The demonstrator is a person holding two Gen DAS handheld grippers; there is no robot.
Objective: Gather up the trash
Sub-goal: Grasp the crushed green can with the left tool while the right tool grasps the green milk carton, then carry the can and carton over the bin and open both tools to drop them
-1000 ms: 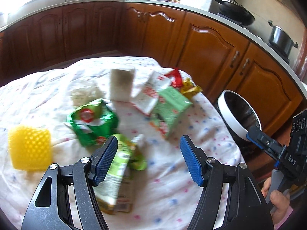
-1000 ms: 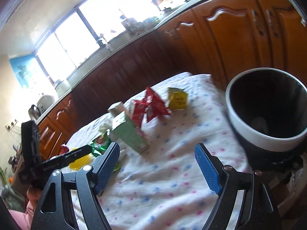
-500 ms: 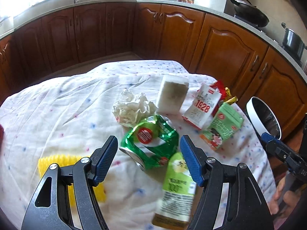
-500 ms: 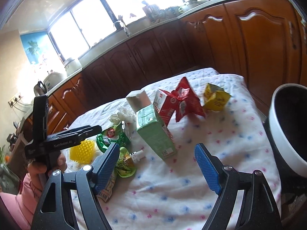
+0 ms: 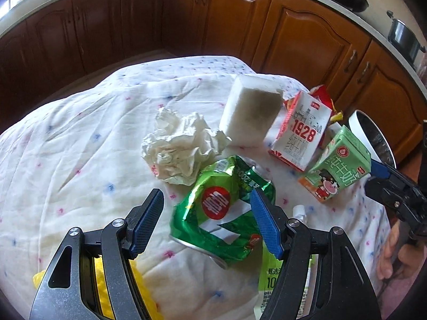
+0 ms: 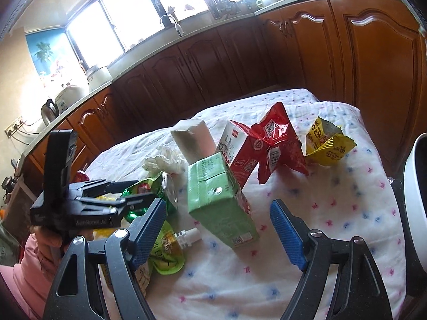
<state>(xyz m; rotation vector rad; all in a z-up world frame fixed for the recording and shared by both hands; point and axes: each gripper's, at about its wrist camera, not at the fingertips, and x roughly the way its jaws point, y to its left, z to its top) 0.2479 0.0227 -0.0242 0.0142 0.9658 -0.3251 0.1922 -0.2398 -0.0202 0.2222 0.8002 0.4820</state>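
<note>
Desk [image 5: 66, 160], draped in white cloth with pink and blue specks, bearing scattered trash. Left gripper [image 5: 208, 221], lower centre of the left wrist view: fingers wide apart, over the crushed green foil bag [image 5: 218, 213], not pressing it. Crumpled white tissue [image 5: 178, 149] just above the bag; white block [image 5: 250, 112] upright at centre right. Red-and-white 1928 carton [image 5: 301, 133] and green milk carton [image 5: 339, 165] at right, side by side. Right gripper [image 6: 218, 229], lower centre of the right wrist view: fingers apart and closing, the green carton standing between them, untouched. Red wrapper [image 6: 275, 138] and yellow wrapper [image 6: 328, 144] at upper right. White-rimmed bin [image 6: 413, 200] at right edge, beside the desk. Green spouted pouch [image 6: 168, 250] at lower left.
</note>
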